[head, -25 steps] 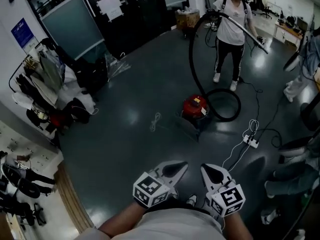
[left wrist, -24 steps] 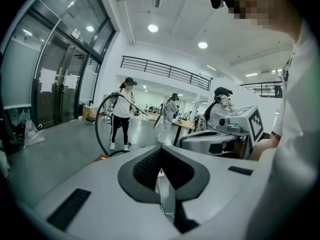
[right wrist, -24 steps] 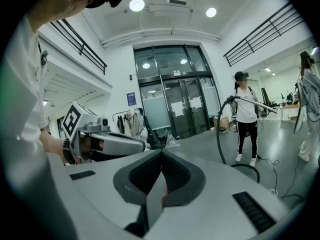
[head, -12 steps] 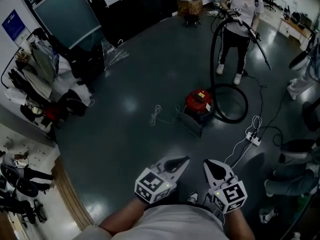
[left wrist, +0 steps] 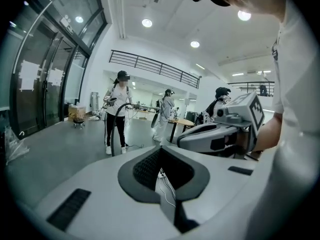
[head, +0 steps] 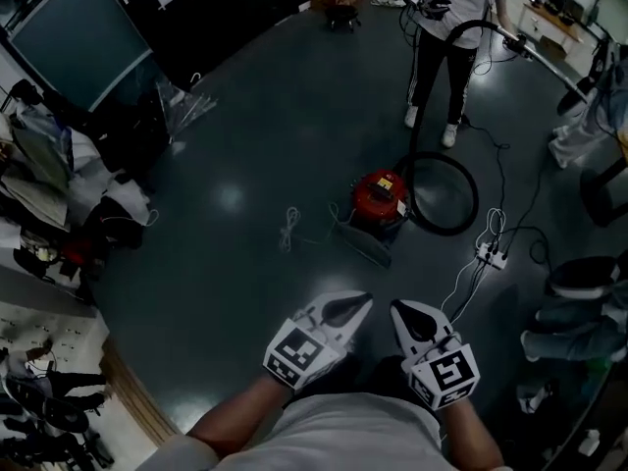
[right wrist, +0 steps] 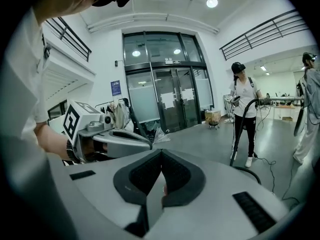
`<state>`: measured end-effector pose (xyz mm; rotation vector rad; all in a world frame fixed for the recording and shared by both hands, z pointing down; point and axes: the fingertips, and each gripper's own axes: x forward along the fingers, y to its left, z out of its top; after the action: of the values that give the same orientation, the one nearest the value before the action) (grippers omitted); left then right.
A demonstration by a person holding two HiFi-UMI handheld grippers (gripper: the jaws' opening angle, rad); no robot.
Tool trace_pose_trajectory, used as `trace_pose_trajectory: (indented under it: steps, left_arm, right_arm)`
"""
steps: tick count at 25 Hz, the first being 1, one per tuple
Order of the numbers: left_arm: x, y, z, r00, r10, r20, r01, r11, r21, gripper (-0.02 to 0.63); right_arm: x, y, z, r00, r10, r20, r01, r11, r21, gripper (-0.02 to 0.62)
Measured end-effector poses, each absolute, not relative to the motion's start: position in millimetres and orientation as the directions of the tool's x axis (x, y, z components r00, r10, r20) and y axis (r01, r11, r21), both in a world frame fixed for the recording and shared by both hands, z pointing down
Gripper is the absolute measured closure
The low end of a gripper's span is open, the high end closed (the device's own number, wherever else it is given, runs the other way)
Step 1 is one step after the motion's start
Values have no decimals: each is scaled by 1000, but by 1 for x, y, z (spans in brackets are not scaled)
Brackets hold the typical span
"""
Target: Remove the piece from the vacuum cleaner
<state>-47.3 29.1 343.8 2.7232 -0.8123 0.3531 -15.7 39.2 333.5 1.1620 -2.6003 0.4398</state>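
Observation:
The red vacuum cleaner point(head: 380, 195) stands on the dark floor in the middle of the room, several steps ahead of me. Its black hose point(head: 453, 207) loops on the floor and rises to a person point(head: 444, 29) who holds the wand point(head: 538, 53). My left gripper point(head: 360, 301) and right gripper point(head: 396, 308) hang side by side close to my body, far from the vacuum. Both are shut with nothing between the jaws. The left gripper view shows the left gripper point(left wrist: 159, 152), the person point(left wrist: 116, 120) and the other gripper beside it. In the right gripper view, the right gripper point(right wrist: 161, 154) points toward the glass doors.
A white power strip point(head: 489, 253) with cables lies right of the vacuum. A clear plastic piece point(head: 359, 244) and a coiled white cord point(head: 287, 228) lie left of it. Clothes and bags point(head: 49, 180) crowd the left wall. Chairs point(head: 587, 279) and another person point(head: 589, 116) are at the right.
The head view has shifted, so the person with the wand now sits higher and partly out of frame. The grippers stay shut, side by side near my body.

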Motion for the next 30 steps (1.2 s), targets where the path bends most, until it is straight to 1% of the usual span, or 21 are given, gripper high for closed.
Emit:
trace_pose_trajectory:
  steps: [5,11,19,23,27,30]
  left_arm:
    - [-42,-9,358,825,-482,296,-546,-815,195,600]
    - [-37,-59,376,816,-493,303,-561,-802,204,600]
    - [-7,-155,404,802,-531,274,-588,-782,207,600]
    - [11,-200,420,783,-569,250,-618,-755,219,600]
    - [6,-227,445,771,-585,250,-634,-738,231,600]
    - [1,-234,479,775,-573,266,-629,-742,233,600]
  right_arm:
    - [-14,4,352,-626,-686,371,-774,606,-185,580]
    - [-4,-50,381,-622,-677,393,-778,594,-207,580]
    - [17,-147,447,-661,-607,442,-739,628,-244,580]
    - [34,-188,504,-664,-570,485,-727,644,-239,580]
    - [34,-214,581,-645,-525,556,-726,648,-229,578]
    - [30,-226,650,-626,-497,601,-727,650,-219,578]
